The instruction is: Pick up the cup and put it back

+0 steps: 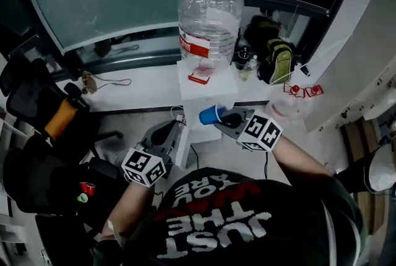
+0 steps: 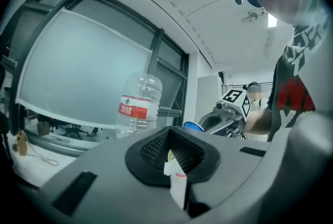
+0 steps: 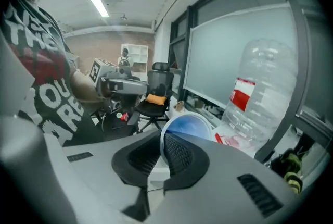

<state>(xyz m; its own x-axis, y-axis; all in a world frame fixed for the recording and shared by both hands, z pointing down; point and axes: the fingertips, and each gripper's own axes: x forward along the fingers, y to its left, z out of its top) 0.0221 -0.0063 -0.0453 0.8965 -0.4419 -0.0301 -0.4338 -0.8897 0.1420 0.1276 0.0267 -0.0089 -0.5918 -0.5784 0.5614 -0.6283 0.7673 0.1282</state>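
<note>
A: Where is the small blue plastic cup [image 1: 211,114], and what is holding it?

B: It is hanging in the air just below and in front of the large clear plastic water bottle [image 1: 210,17]. The right gripper [image 1: 224,121] is clamping its jaws on the cup's rim, one pad inside the wall and one outside. The cup is lying sideways with its open mouth facing back toward the gripper. The rim is likely being pinched because it is the thinnest edge the jaws can close over.

A: And the other gripper?

B: The left gripper [image 1: 170,133] is waiting lower, to the left of the bottle, well apart from the cup. Its jaws are pressing together on what looks like a small white slip [image 2: 176,181]; what it is cannot be told.

A: What is standing nearby?

B: The white dispenser cabinet [image 1: 207,88] is sitting directly under the bottle, just behind the cup. It seems the nearest thing to clear when setting the cup down. A black and green backpack [image 1: 275,60] is leaning to the bottle's right. A black office chair with an orange cushion [image 1: 59,116] is standing well to its left.
</note>
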